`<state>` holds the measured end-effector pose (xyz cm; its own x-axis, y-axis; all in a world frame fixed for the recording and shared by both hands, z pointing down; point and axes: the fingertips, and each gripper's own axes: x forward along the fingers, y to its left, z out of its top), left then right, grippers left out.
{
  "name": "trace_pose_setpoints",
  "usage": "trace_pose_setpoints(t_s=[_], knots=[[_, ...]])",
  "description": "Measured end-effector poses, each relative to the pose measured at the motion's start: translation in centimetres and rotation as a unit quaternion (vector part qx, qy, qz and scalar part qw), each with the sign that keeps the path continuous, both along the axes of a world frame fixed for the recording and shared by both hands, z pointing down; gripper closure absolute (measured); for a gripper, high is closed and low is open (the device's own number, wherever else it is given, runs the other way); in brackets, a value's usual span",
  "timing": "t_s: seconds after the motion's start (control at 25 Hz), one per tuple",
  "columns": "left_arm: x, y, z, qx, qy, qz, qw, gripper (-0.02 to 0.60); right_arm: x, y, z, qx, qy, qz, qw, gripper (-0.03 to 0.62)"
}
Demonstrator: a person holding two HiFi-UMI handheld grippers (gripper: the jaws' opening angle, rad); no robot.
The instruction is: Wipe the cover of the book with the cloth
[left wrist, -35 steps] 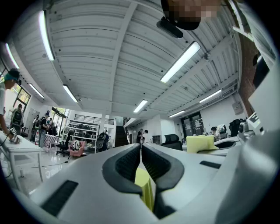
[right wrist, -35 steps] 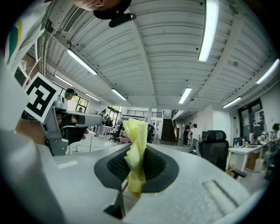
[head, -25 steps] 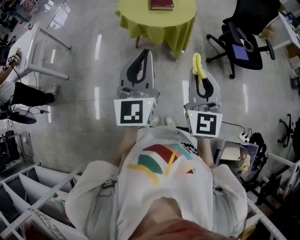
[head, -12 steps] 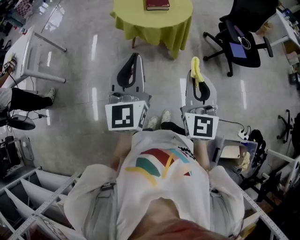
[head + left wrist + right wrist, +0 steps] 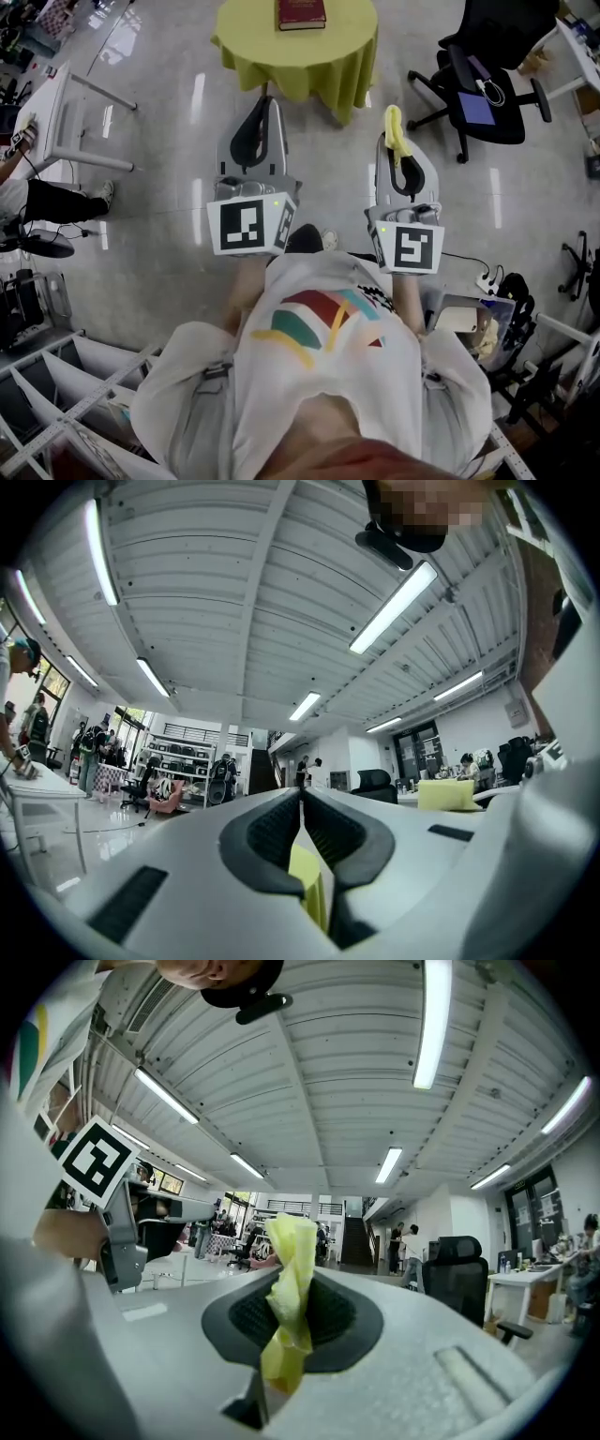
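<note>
Glossy grey floor (image 5: 159,206) is spreading beneath a standing person, who is facing one round table (image 5: 328,66) draped in a yellow-green tablecloth. One dark red book (image 5: 300,13) is lying closed on the tabletop, well apart from both grippers. Two grippers are reaching out side by side in front of the person's chest, roughly level, both pointing toward the table. The left gripper (image 5: 265,103) is pressing its jaw tips together. A yellow-green sliver is showing through the slot below them, and what it is cannot be told. The right gripper (image 5: 396,142) is pinching the one yellow cloth (image 5: 393,124), a twisted strip poking past the jaw tips. One black office chair (image 5: 487,84) is standing right of the table.
</note>
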<state>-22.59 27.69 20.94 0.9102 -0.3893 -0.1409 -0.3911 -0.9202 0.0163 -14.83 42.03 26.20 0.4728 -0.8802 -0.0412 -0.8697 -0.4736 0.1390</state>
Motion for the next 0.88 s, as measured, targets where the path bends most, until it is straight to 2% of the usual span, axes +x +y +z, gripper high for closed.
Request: trace_pose_setpoints(t_s=[0.16, 0.44, 0.68, 0.88], knots=[[1.1, 0.3, 0.2, 0.004, -0.002, -0.01, 0.9999, 0.56, 1.6, 0.0, 0.6, -0.002, -0.015, -0.01, 1.0, 0.563], [2.8, -1.2, -0.1, 0.014, 0.005, -0.029, 0.9995, 0.56, 3.5, -1.2, 0.5, 0.006, -0.003, -0.023, 1.0, 0.563], [5.0, -3.9, -0.2, 0.012, 0.015, -0.037, 0.9991, 0.56, 5.5, -3.3, 0.4, 0.01, 0.004, -0.028, 1.0, 0.563], [8.2, -6.7, -0.1, 0.014, 0.02, -0.033, 0.9992, 0.561, 8.4, -5.5, 0.4, 0.016, 0.016, -0.019, 1.0, 0.563]])
